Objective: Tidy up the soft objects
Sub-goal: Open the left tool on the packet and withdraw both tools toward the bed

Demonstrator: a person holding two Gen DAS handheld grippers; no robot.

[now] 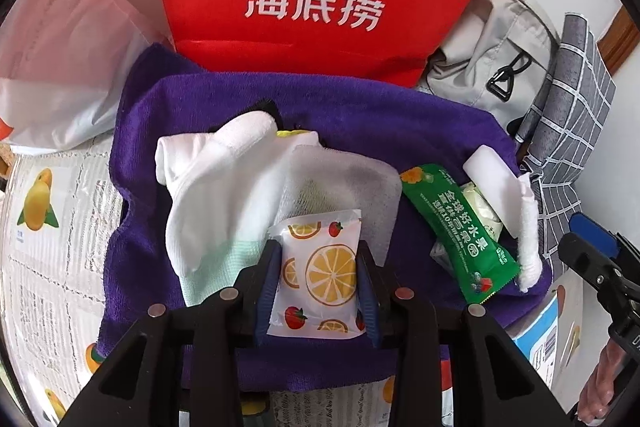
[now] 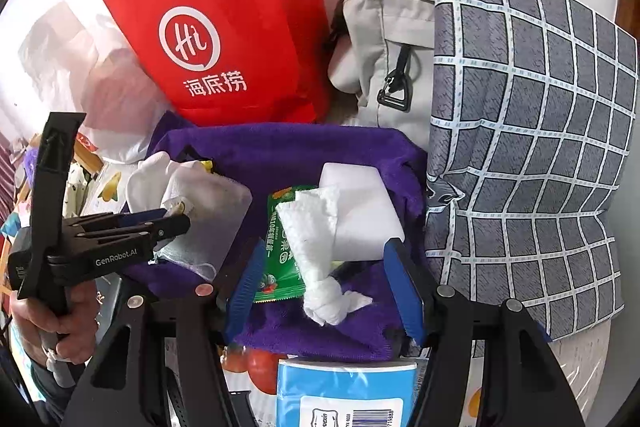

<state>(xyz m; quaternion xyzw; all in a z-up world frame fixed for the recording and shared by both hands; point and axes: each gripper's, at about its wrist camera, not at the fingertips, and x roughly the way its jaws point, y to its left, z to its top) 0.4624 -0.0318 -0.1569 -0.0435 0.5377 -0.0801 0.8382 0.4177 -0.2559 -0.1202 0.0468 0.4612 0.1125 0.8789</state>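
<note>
1. Left wrist view: a purple towel (image 1: 248,107) fills the middle of the picture, spread over a fruit-printed table cover (image 1: 48,227) (the cover shows only at 8 to 9 o'clock). A red paper bag (image 1: 320,39) stands along the towel's edge at 12 o'clock, a grey backpack (image 1: 492,55) at 2 o'clock.
2. Right wrist view: a grey checked pillow (image 2: 532,147) walls off the whole 3 o'clock side, touching the towel there.
3. White socks (image 1: 208,187) and a mesh cloth lie heaped at the towel's centre; a green snack packet (image 1: 452,227), a white sponge block (image 2: 360,211) and a knotted paper tissue (image 2: 316,263) lie together on the 3 o'clock side.
4. Left gripper (image 1: 318,283) is closed partway on a small wipes packet (image 1: 318,267) printed with lemons and tomatoes, pinching its two long sides just above the socks.
5. Right gripper (image 2: 326,279) has nothing in its grip: its blue pads stand apart on either side of the knotted tissue, clear of it.
6. Judgement: the packet seems about to be laid down. Lowering it flat onto bare purple, then releasing, should keep the sock heap undisturbed.
7. Open room is mainly the towel's near strip at 6 o'clock; bag, backpack and pillow close off the far and right sides.
</note>
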